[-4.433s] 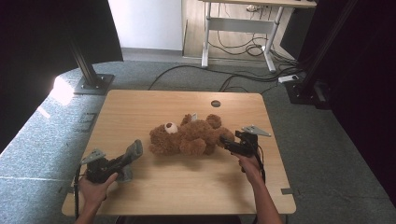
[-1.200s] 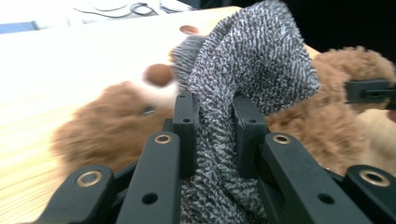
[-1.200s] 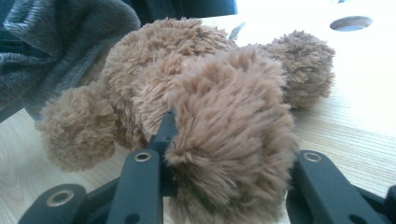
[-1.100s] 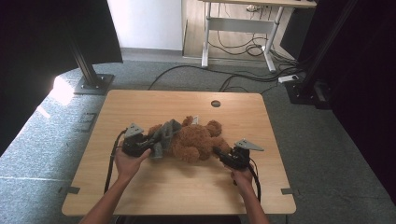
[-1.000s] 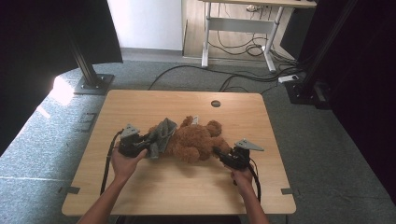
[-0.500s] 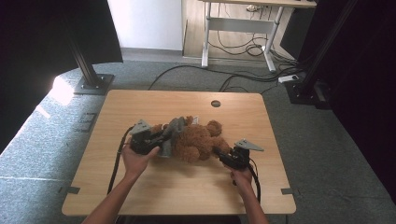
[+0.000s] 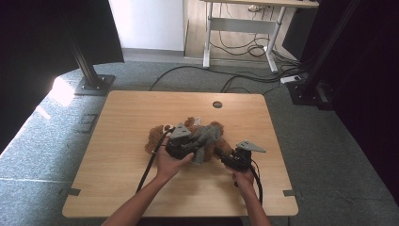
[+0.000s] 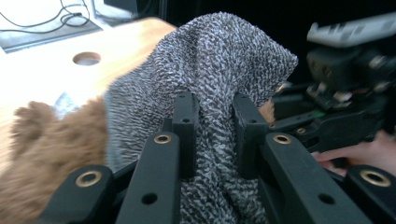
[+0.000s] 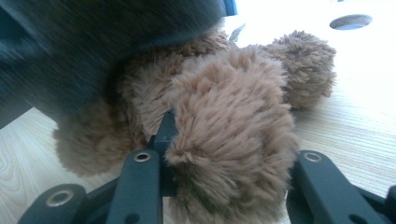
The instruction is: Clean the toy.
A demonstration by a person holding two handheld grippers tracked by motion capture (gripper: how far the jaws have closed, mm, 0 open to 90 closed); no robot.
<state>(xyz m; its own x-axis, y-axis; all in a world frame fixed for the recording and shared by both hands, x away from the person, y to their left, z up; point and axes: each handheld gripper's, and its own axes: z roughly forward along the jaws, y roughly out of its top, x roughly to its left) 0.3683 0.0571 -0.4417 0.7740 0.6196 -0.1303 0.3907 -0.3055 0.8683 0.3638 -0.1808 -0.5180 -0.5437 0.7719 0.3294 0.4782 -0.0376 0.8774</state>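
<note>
Bare forearms come in from the bottom of the high view and angle toward each other over the pale wooden table point(image 7: 117, 141). The right hand point(image 7: 243, 178) rests low on the wood, its right gripper point(image 7: 225, 157) pointing up and to the left in that view; in the right gripper view its jaws are clenched on a plump brown limb of the teddy bear point(image 9: 233, 126), fur bulging between them. The left hand point(image 7: 170, 162) reaches further in, wrist raised, and carries the left gripper point(image 7: 195, 147) over the middle of the toy. In the left gripper view the jaws are pinched tight on a fold of grey knitted cloth point(image 8: 210, 93), which drapes over the bear's brown fur, with the other gripper close beyond it. The bear lies near the table's centre, between the two grippers. Further off, a round hole point(image 7: 217, 104) sits near the far edge. No label or writing is readable anywhere.
</note>
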